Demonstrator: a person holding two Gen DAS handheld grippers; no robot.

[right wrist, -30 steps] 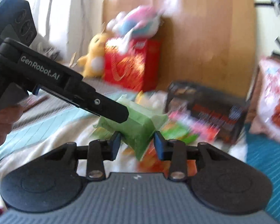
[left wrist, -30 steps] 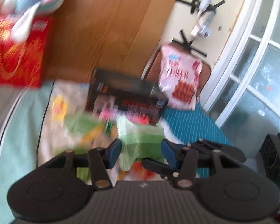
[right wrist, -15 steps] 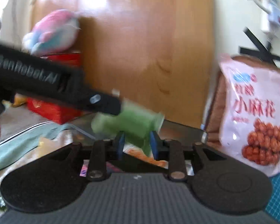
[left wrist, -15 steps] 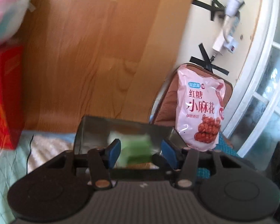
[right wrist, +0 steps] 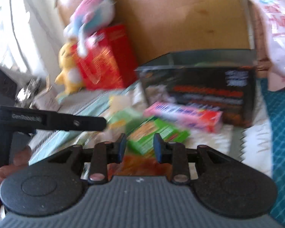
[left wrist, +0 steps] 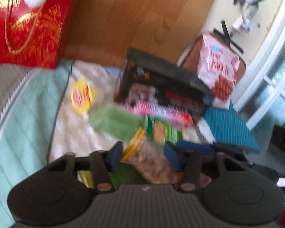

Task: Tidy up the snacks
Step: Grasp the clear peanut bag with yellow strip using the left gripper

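Both views blurry, so fine print is unreadable. L gripper (left wrist: 144, 156) is spread wide, blue pads (left wrist: 115, 156) apart w/ nothing pinched between them, poised over the snack pile on the pale bedspread (left wrist: 66, 133). Under its gap lies a clear bag of brownish snacks (left wrist: 152, 163) w/ a yellow edge.

Just beyond, a green packet (left wrist: 114, 120) lies flat on the spread, touching a green biscuit box (left wrist: 164, 131). A pink-and-red long box (left wrist: 161, 114) rests across the top of the pile, against the front of the open black box (left wrist: 165, 87). Yellow round snack pack (left wrist: 82, 96) sits apart, to the left on the spread. Big pink bag of brown-sugar twists (left wrist: 218, 72) leans upright past the black box, next to the teal mat (left wrist: 229, 127).

R gripper (right wrist: 139, 146) is also released, pads (right wrist: 121, 146) parted and empty, hovering over the green biscuit box (right wrist: 155, 134); orange packaging (right wrist: 136, 163) shows blurred below its fingers. L gripper's arm (right wrist: 53, 121) reaches in from the left of the R view, its tip near the green packet (right wrist: 123, 116).

Red gift box (right wrist: 102, 60) stands at the wooden headboard (right wrist: 180, 19), pastel plush (right wrist: 93, 15) on top, yellow plush (right wrist: 68, 66) beside it.
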